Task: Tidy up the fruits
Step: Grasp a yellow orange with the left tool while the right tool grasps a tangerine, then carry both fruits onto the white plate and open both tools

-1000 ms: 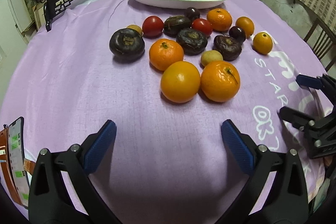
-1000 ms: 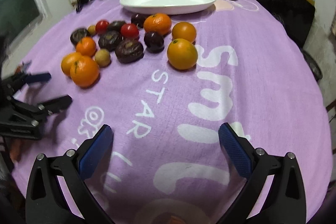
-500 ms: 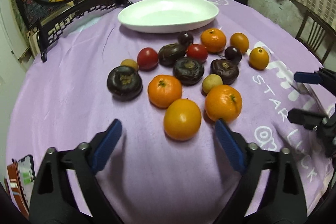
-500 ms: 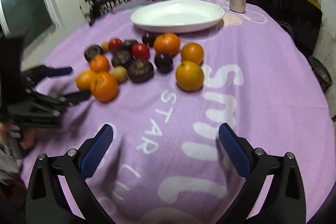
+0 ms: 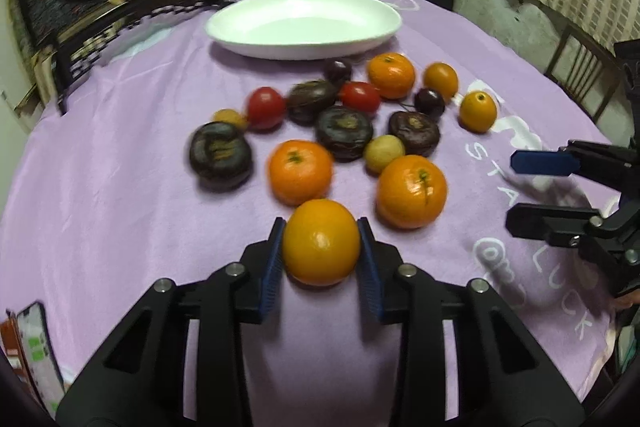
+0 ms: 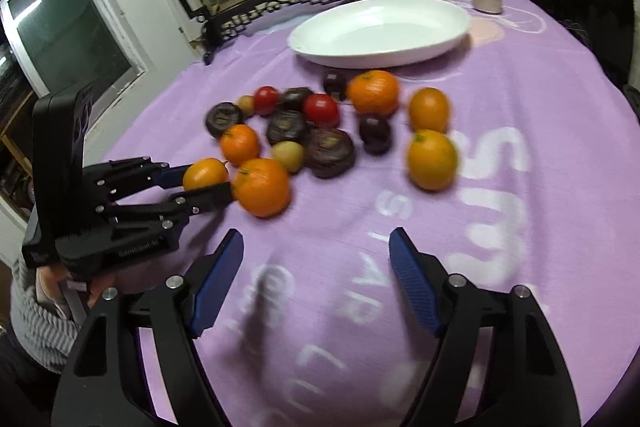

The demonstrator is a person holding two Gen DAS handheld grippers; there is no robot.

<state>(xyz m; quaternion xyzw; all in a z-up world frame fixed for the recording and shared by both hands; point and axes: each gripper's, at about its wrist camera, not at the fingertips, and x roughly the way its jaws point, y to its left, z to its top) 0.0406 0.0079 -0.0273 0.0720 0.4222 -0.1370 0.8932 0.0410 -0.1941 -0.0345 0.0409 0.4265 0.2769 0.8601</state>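
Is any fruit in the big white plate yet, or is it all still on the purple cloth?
None yet: the white oval plate is empty. The left tool has just been closing on one smooth orange fruit. The right tool has been closing too, with nothing between its fingers. The other fruits, like the stemmed orange mandarin, remain on the purple tablecloth.

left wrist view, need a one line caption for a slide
Left gripper closed on an orange at the near edge of mixed fruit on a purple tablecloth, empty white dish behind.

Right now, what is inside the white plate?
Nothing: the white plate shows a bare white floor in both views. No fruit is in it, and its underside on the cloth is hidden.
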